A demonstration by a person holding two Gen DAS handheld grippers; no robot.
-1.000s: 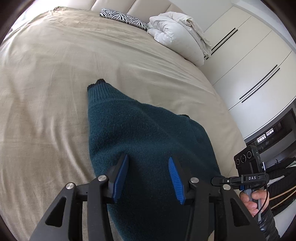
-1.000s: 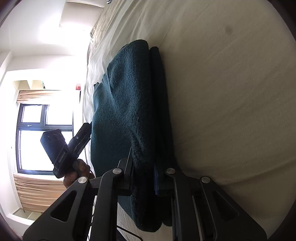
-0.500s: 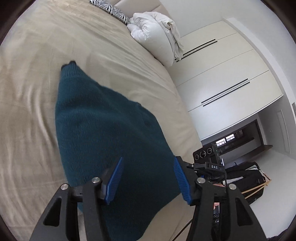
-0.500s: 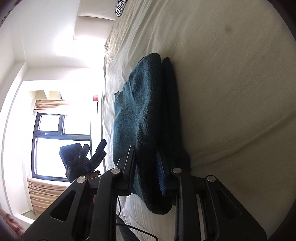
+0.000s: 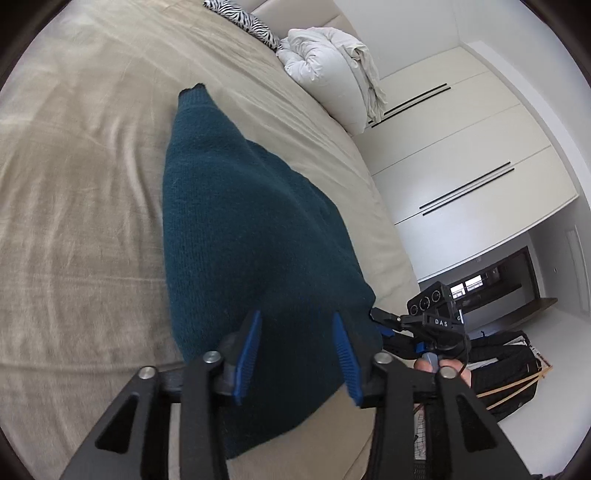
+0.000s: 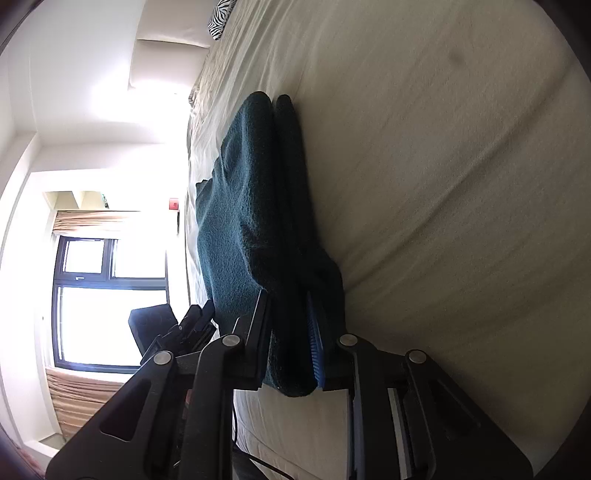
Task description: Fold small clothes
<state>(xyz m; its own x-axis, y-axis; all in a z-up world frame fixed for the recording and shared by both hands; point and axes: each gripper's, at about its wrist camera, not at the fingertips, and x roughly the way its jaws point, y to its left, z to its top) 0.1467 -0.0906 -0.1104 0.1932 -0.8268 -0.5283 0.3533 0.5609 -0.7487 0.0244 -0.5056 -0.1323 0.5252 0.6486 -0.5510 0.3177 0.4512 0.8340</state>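
The teal knitted garment (image 5: 251, 236) lay on the bed (image 5: 81, 206), already doubled over itself so two layers showed at its near edge, by my reckoning at least one fold made. The right gripper (image 6: 288, 339) had its jaws nearly closed, pinching that thick edge, having just eased slightly tighter. The left gripper (image 5: 297, 354) hung above the cloth, jaws about half apart, gripping nothing. Further folding and squaring-up seemed left to do.

Beige bed (image 5: 92, 184) filling the room; zebra-print pillow (image 5: 243, 18) and white duvet (image 5: 332, 70) lying at its head. Cream wardrobe doors (image 5: 461, 155) standing beyond the bed. Daylight glaring through a dark-framed window (image 6: 110, 295), tan curtain (image 6: 81, 398) hanging below.
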